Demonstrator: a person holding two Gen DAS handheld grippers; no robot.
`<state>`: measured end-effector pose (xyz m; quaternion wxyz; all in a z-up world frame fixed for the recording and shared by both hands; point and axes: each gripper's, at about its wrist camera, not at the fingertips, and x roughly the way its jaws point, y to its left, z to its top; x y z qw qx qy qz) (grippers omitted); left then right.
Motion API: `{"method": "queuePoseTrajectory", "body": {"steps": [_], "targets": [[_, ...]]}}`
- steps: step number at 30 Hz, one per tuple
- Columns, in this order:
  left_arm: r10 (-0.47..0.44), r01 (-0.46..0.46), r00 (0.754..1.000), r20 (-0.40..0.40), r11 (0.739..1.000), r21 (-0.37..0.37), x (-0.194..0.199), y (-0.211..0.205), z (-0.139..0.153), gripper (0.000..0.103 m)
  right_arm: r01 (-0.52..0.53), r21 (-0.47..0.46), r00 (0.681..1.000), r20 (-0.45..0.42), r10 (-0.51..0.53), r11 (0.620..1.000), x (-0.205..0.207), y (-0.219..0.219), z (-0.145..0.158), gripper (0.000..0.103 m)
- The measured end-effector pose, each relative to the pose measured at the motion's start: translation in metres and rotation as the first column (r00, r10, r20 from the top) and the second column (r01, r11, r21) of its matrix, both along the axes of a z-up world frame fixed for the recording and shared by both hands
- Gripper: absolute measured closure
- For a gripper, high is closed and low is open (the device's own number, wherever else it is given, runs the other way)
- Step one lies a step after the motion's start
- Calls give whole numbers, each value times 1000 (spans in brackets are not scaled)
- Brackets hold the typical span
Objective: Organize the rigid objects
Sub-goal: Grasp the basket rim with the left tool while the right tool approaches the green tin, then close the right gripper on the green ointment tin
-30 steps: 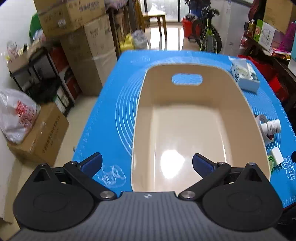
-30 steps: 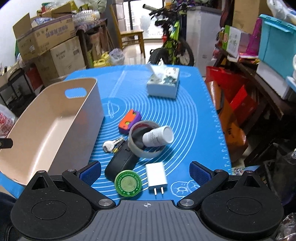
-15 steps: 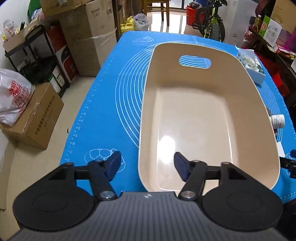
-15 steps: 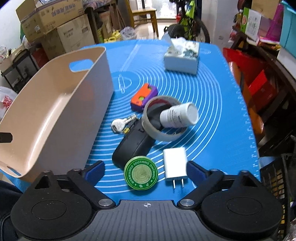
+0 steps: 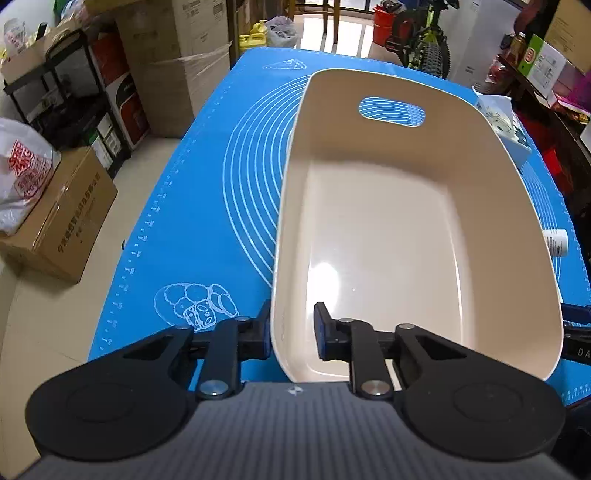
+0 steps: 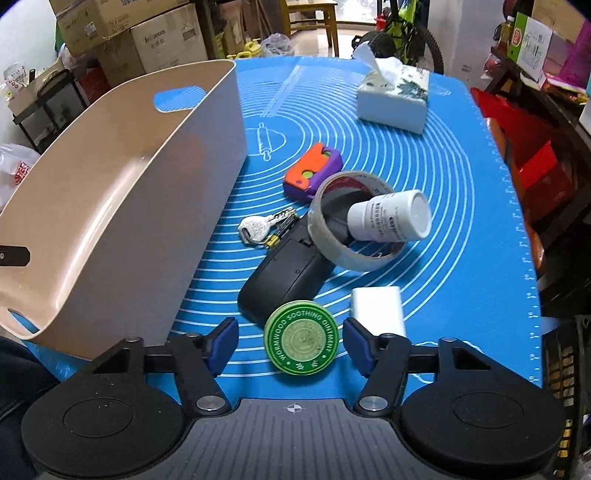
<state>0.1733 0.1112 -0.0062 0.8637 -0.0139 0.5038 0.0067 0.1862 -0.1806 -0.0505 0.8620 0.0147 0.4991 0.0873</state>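
Observation:
A beige plastic bin [image 5: 406, 229] stands empty on the blue mat [image 5: 221, 206]; it also shows in the right wrist view [image 6: 122, 206]. My left gripper [image 5: 291, 328] straddles the bin's near left wall, one pad outside and one inside, not quite closed on it. My right gripper [image 6: 291, 341] is open around a round green ointment tin [image 6: 301, 343], pads apart from it. Beyond lie a white charger [image 6: 376, 308], a black case [image 6: 284, 277], keys [image 6: 262, 229], a tape ring [image 6: 351, 221] holding a white bottle [image 6: 391, 218], and an orange-purple toy [image 6: 314, 171].
A tissue box [image 6: 393, 96] sits at the mat's far right. Cardboard boxes [image 5: 162, 59] and a rack stand left of the table, a bicycle [image 5: 424, 33] beyond it, shelves at the right. The mat's right edge [image 6: 528, 258] drops off to red bags.
My left gripper moved left and narrowed over the bin's near left wall. My right gripper moved forward and down, its fingers narrowing around the green tin.

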Motion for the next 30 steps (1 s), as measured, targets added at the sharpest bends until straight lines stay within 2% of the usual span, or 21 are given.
{"method": "queuePoseTrajectory", "body": {"steps": [6, 8, 10, 11, 14, 19, 25, 30], "targets": [[2, -2, 1000, 0, 1000, 8, 1, 0, -2, 84, -4, -12, 1000, -3, 4, 1000, 3, 2, -4, 37], [14, -14, 1000, 0, 1000, 5, 1, 2, -2, 92, -1, -10, 1000, -16, 1, 1000, 5, 2, -6, 39], [34, -34, 999, -2, 999, -1, 1, 5, -3, 97, 2, -15, 1000, -25, -2, 1000, 6, 2, -9, 39], [38, -38, 999, -3, 999, -10, 1, 7, -3, 97, 5, -18, 1000, -25, -6, 1000, 7, 3, -9, 41], [38, -38, 999, -1, 999, -16, 1, 8, -3, 98, 22, -26, 1000, -19, -22, 999, 8, 2, -9, 57], [38, -38, 999, 1, 999, -9, 1, 7, -3, 98, 28, -21, 1000, -12, -29, 999, 7, 0, -8, 58], [38, -38, 999, 1, 999, -9, 0, 7, -3, 98, 35, -89, 999, -22, -37, 995, 11, 7, -14, 55], [40, -40, 999, 1, 999, -12, 0, 8, -3, 98, 57, -63, 998, -29, -59, 996, 14, 1, -15, 56]]}}
